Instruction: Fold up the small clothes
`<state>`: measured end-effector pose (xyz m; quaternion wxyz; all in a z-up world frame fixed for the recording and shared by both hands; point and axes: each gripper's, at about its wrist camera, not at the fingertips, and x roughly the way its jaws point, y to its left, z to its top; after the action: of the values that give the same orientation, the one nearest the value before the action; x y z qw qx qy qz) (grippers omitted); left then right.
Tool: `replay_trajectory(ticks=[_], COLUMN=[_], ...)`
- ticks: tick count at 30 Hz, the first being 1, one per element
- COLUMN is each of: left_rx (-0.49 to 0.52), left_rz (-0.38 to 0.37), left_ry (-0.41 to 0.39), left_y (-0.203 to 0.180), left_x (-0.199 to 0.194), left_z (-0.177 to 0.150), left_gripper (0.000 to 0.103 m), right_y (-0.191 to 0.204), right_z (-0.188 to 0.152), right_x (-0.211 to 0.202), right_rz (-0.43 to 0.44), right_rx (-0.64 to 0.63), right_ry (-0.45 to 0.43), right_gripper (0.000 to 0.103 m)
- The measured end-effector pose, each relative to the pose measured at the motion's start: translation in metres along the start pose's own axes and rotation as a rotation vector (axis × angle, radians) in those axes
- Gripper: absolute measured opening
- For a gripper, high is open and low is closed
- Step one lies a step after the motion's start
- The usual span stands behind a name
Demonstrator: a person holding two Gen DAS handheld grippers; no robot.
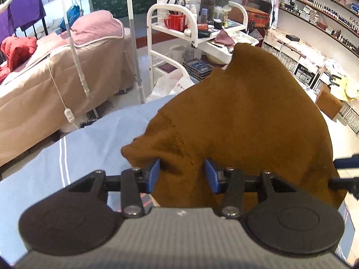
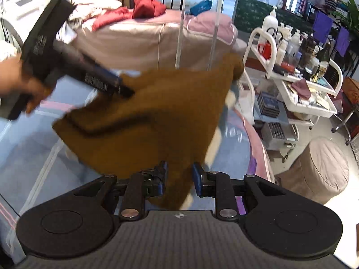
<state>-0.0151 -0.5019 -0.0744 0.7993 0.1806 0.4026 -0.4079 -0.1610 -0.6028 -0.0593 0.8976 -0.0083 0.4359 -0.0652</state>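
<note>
While held aloft, brown garment (image 1: 246, 116) between both grippers.

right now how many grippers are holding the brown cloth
2: the left gripper and the right gripper each pinch an edge of the brown cloth, lifted above the blue sheet.

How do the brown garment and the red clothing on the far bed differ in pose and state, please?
The brown garment is lifted and spread above the blue sheet, while the red clothing lies crumpled on the beige bed. The brown garment is held by both the left claw and the right claw; the red clothing is untouched. Both are soft fabric items.
</note>
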Motion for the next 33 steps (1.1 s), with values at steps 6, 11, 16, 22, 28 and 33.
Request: replay_trajectory(ticks=[6,11,16,22,28,33], left_rx=[-0.087,-0.102,-0.070,-0.102,-0.162,-0.038], left_rz=[0.028,-0.013,-0.015,0.013,0.072,0.126], left_ry=[-0.083,-0.099,-0.064,-0.081,-0.063,-0.075], left_y=[0.011,0.007,0.002,0.014,0.025,-0.002], left_x=[-0.022,-0.036,-0.033,-0.043,-0.091,-0.126], left_z=[-0.004,-0.014,-0.017,-0.012,0.001,0.007], left_gripper=[0.046,0.046,0.046,0.054,0.092,0.103], right_y=[-0.010,-0.016,-0.042,-0.045,-0.036,-0.016], right_z=[0.043,0.078,0.067,0.079,0.071,0.070], right_x=[-0.027,0.018,0.055,0.031,-0.026,-0.052], right_rz=[0.021,0.065,0.037,0.067,0.062,0.050], right_rx=[0.032,-0.064,0.040,0.155,0.298,0.348], right_ry=[-0.170,-0.147,-0.092,-0.127,-0.071,-0.027], right_gripper=[0.048,0.049,0.054,0.069,0.103,0.103])
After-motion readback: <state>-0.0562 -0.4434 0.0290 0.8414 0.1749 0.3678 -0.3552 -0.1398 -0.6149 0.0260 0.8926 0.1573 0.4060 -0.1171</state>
